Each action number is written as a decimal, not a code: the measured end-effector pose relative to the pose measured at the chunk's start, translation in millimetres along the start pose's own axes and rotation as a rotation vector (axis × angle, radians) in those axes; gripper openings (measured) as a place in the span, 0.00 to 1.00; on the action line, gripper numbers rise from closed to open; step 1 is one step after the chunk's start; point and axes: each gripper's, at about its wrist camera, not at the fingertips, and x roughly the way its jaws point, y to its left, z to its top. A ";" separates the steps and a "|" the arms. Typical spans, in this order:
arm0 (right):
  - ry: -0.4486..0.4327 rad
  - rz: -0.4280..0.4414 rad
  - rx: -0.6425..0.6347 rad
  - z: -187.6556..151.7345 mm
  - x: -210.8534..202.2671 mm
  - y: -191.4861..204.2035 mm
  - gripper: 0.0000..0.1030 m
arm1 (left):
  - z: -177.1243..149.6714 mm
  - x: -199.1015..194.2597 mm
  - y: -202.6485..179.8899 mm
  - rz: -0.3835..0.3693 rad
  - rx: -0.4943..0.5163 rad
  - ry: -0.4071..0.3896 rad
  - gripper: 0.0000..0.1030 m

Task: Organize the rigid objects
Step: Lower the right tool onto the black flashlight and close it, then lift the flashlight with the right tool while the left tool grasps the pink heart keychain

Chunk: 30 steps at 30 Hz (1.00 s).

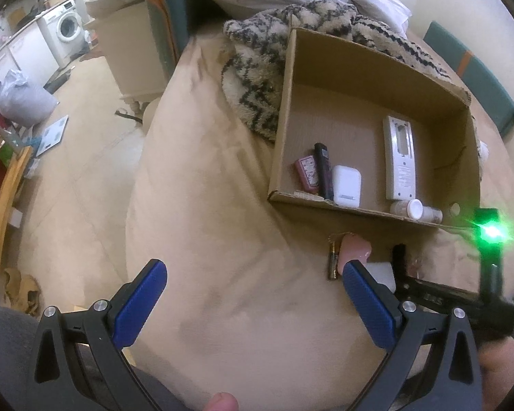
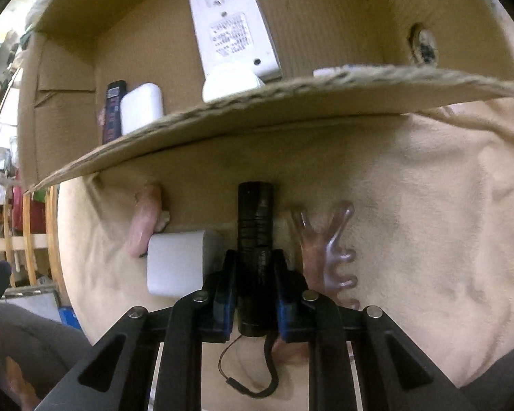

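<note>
The black flashlight (image 2: 255, 257), a smooth ribbed cylinder, lies on the beige cushion (image 2: 411, 222), pinched between the pads of the right gripper (image 2: 255, 263) and pointing ahead toward the cardboard box (image 2: 291, 99). Its round, slick barrel could roll or slip out during the lift, and its dangling wrist cord (image 2: 257, 376) might snag. The left gripper (image 1: 253, 284) hangs spread and empty. Just right of the tongs lies a glossy pink comb-like tool (image 2: 329, 253); left, a matte white case (image 2: 174, 260).
</note>
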 end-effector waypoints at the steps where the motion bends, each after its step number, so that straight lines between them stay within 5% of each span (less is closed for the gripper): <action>1: -0.014 0.002 -0.008 -2.5 -6.8 0.8 0.20 | 0.2 0.7 1.0 0.001 -0.005 0.002 0.99; 23: -0.486 0.235 -0.264 -14.4 -182.5 0.4 0.20 | -1.9 9.6 0.7 0.044 0.005 0.020 0.99; 30: -0.450 0.211 -0.217 -11.7 -164.1 -8.7 0.20 | -4.0 15.1 -2.4 0.056 0.034 0.039 0.99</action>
